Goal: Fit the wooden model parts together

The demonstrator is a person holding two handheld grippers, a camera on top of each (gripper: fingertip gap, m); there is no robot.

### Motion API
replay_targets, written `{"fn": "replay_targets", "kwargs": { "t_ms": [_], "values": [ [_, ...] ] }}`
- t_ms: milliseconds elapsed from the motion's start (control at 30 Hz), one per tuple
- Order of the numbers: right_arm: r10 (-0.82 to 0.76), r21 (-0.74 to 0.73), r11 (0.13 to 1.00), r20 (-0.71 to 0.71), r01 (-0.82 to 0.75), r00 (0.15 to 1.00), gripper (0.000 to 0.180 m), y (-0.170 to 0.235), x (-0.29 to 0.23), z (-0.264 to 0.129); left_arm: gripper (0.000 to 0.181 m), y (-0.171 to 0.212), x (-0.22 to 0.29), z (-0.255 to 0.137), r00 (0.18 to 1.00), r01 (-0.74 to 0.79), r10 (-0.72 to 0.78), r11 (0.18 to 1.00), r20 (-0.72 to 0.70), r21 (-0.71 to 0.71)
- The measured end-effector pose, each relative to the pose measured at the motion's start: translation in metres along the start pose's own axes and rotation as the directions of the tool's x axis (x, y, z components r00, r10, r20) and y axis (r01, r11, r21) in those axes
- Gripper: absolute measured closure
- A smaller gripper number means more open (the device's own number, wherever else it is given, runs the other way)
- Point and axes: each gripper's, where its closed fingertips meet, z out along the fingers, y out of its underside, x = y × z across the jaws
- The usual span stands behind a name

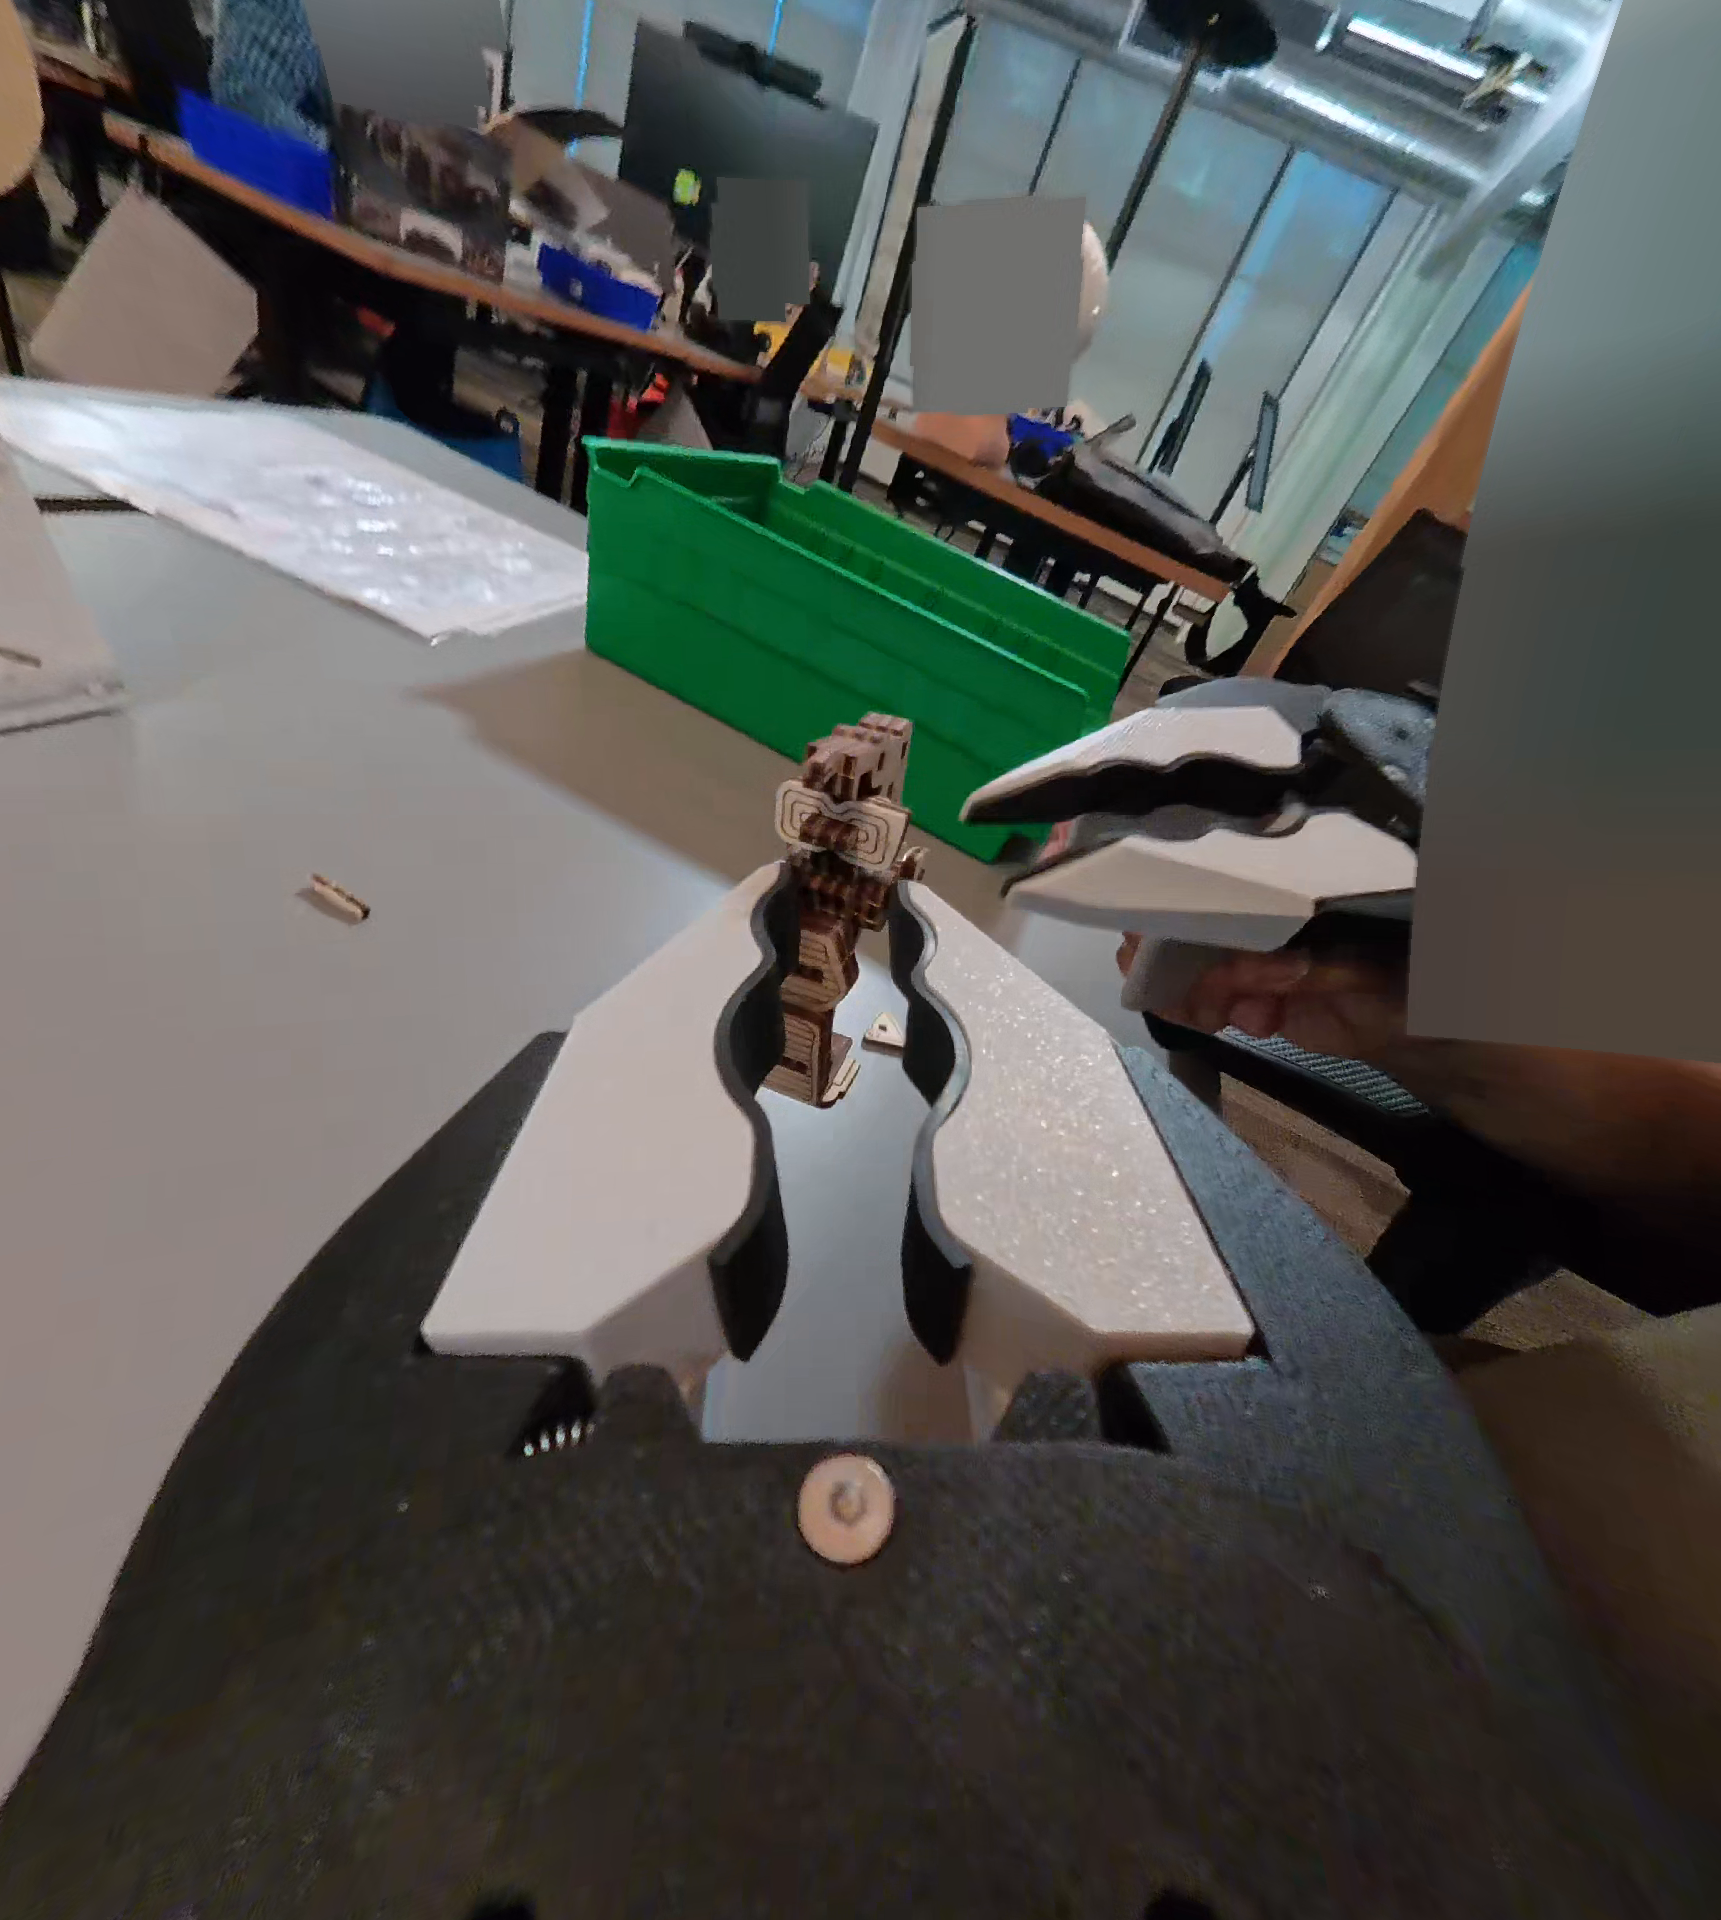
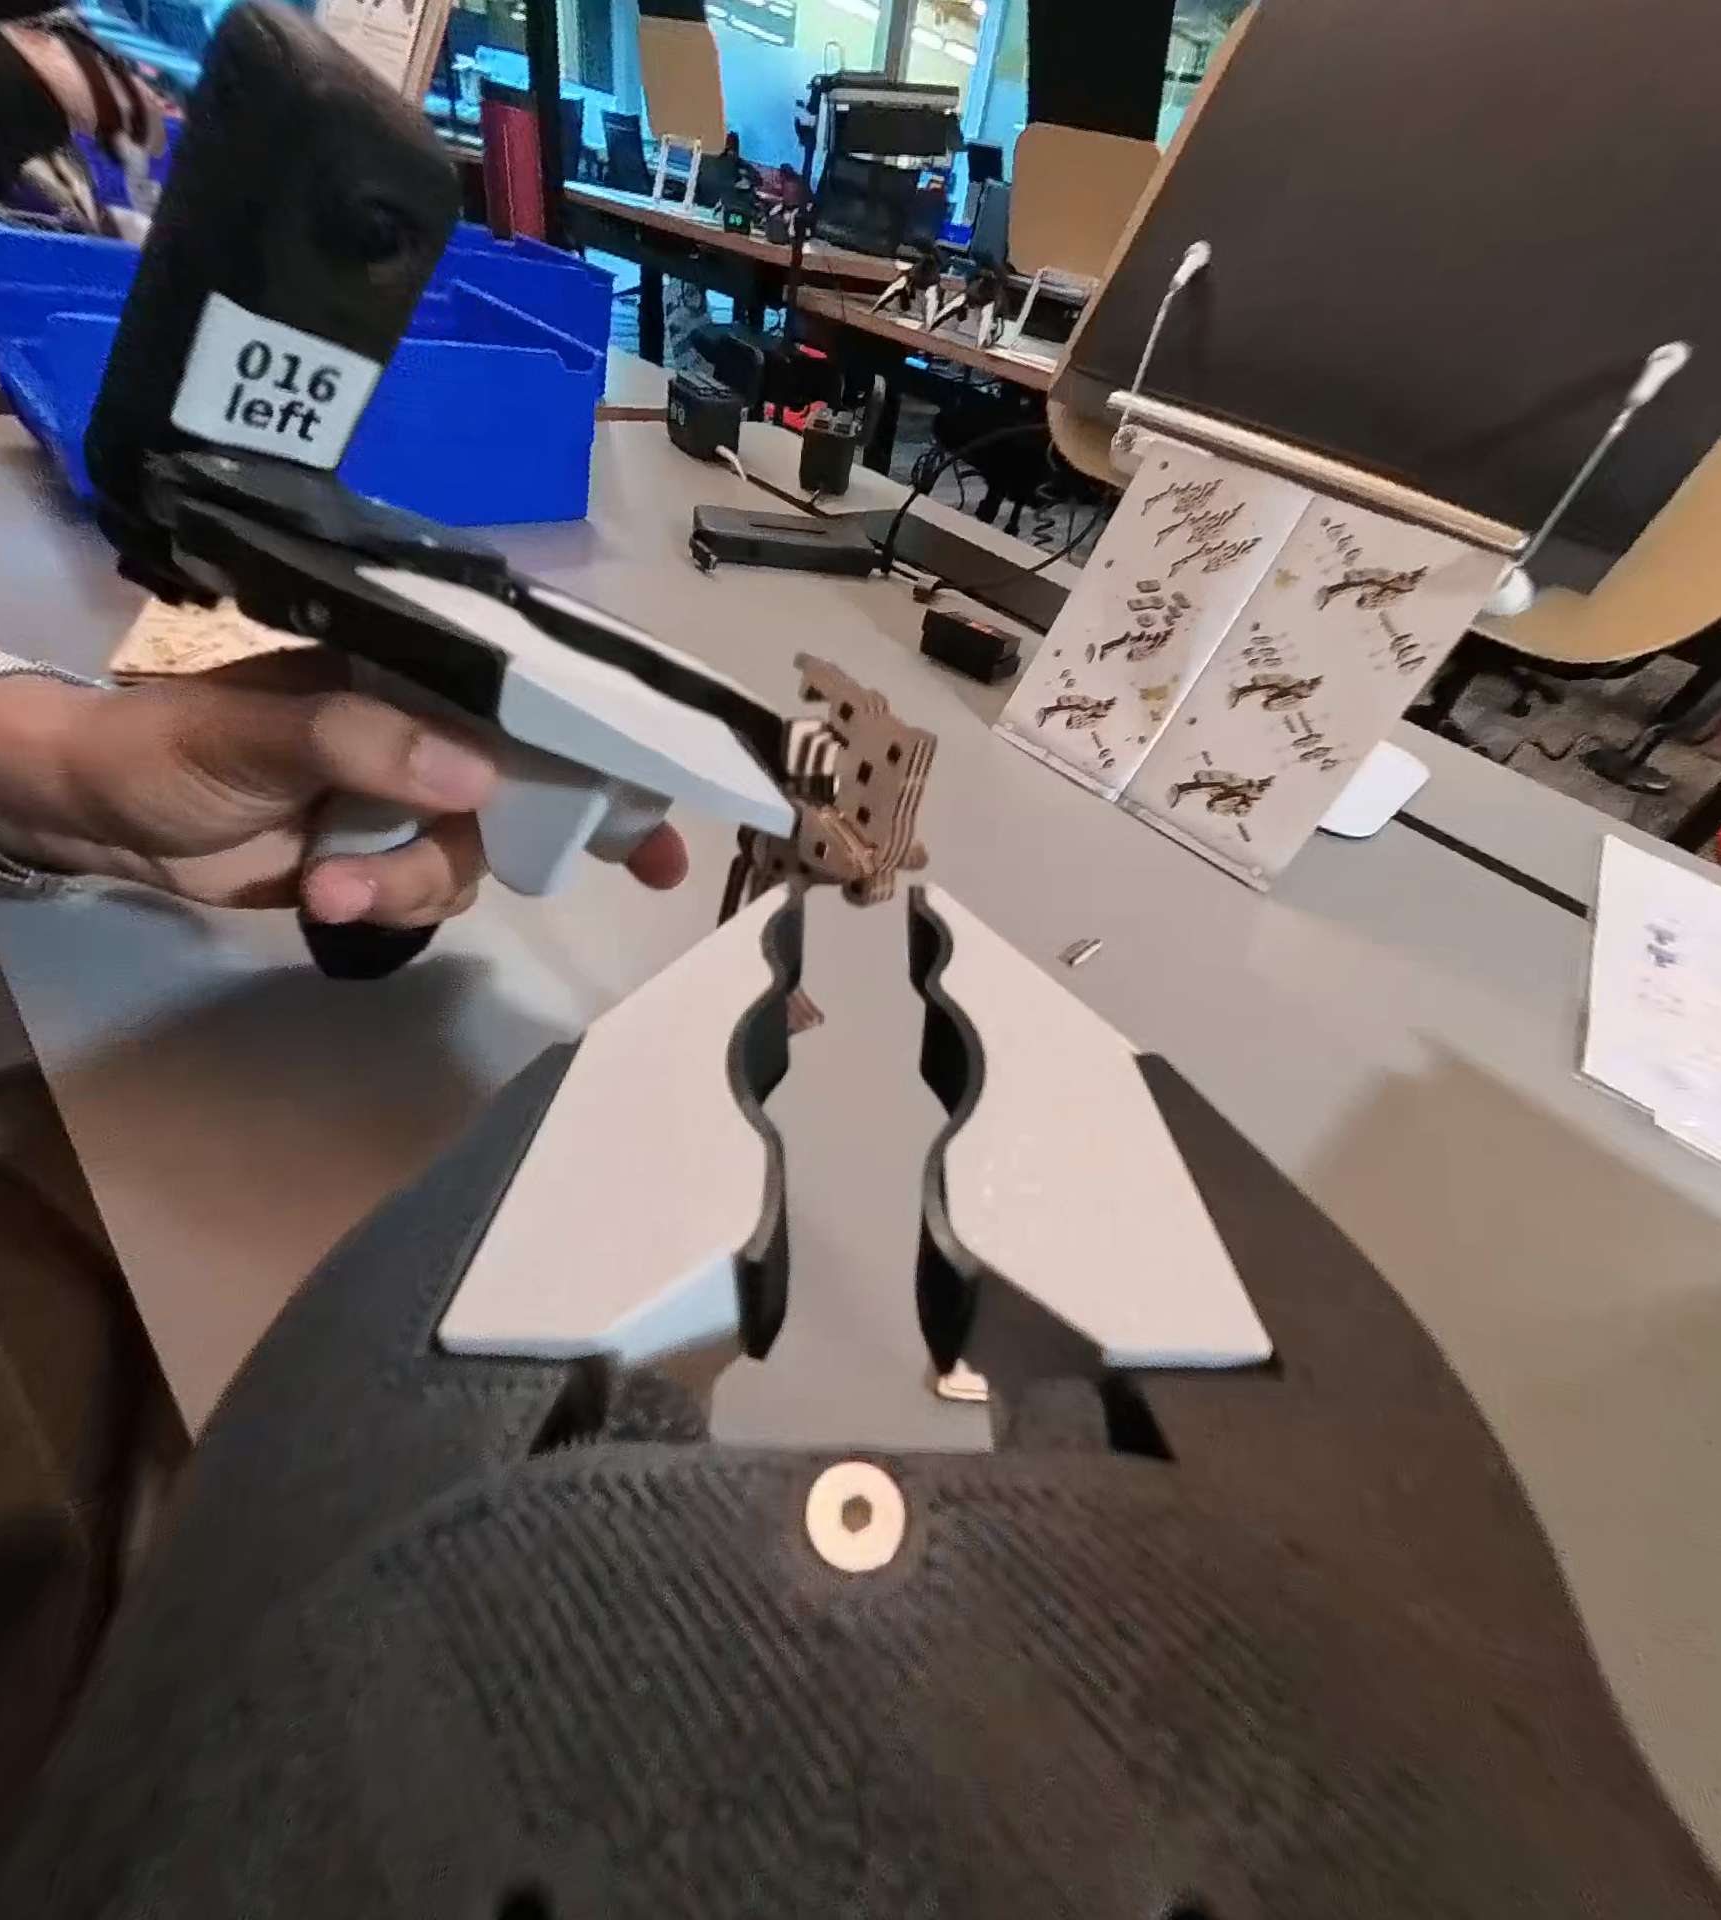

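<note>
My left gripper point(image 1: 840, 899) is shut on a small brown wooden model point(image 1: 840, 831), a slotted layered figure held upright above the grey table point(image 1: 212, 1039). The model's top sticks out past the fingertips and its lower end hangs between the fingers. In the right wrist view the left gripper point(image 2: 791, 779) comes in from the left with the model point(image 2: 861, 774) at its tips. My right gripper point(image 2: 851, 909) is open and empty, its tips just below the model. It shows at the right of the left wrist view point(image 1: 991, 847). Loose wooden pieces point(image 1: 338, 897) point(image 1: 882, 1032) lie on the table.
A green bin point(image 1: 835, 623) stands behind the model. A blue bin point(image 2: 482, 395) is at the far left. An illustrated instruction sheet on a stand point(image 2: 1240, 665) and paper sheets point(image 2: 1708, 1018) sit to the right. Black devices with cables point(image 2: 783, 540) lie farther back. My left and right fingertips are right by each other.
</note>
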Motion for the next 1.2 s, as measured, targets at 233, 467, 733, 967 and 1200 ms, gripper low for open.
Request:
{"fn": "replay_targets", "kwargs": {
  "t_ms": [233,467,733,967,1200],
  "values": [
    [0.021,0.010,1.000,0.038,-0.022,0.999,0.163,-0.002,-0.014,0.004,0.167,-0.004,0.013,-0.001,0.995,0.011,-0.008,0.999,-0.100,0.032],
    [0.056,-0.003,0.998,0.043,-0.056,0.998,0.167,0.001,-0.011,0.003,0.166,0.002,0.012,0.002,0.997,-0.024,0.024,1.000,-0.070,0.002],
    [-0.051,-0.023,0.998,0.004,0.051,0.999,0.180,0.004,-0.001,-0.002,0.167,-0.001,0.007,0.000,0.997,-0.008,0.008,1.000,-0.072,0.007],
    [0.012,0.027,1.000,0.076,-0.014,0.997,0.172,-0.002,-0.012,-0.001,0.167,0.002,0.014,0.000,0.989,0.022,-0.022,1.000,-0.145,0.002],
    [0.062,0.046,0.997,0.101,-0.067,0.993,0.176,-0.005,-0.014,-0.002,0.167,0.000,0.020,-0.003,0.971,0.068,-0.067,0.998,-0.229,-0.003]
  ]
}}
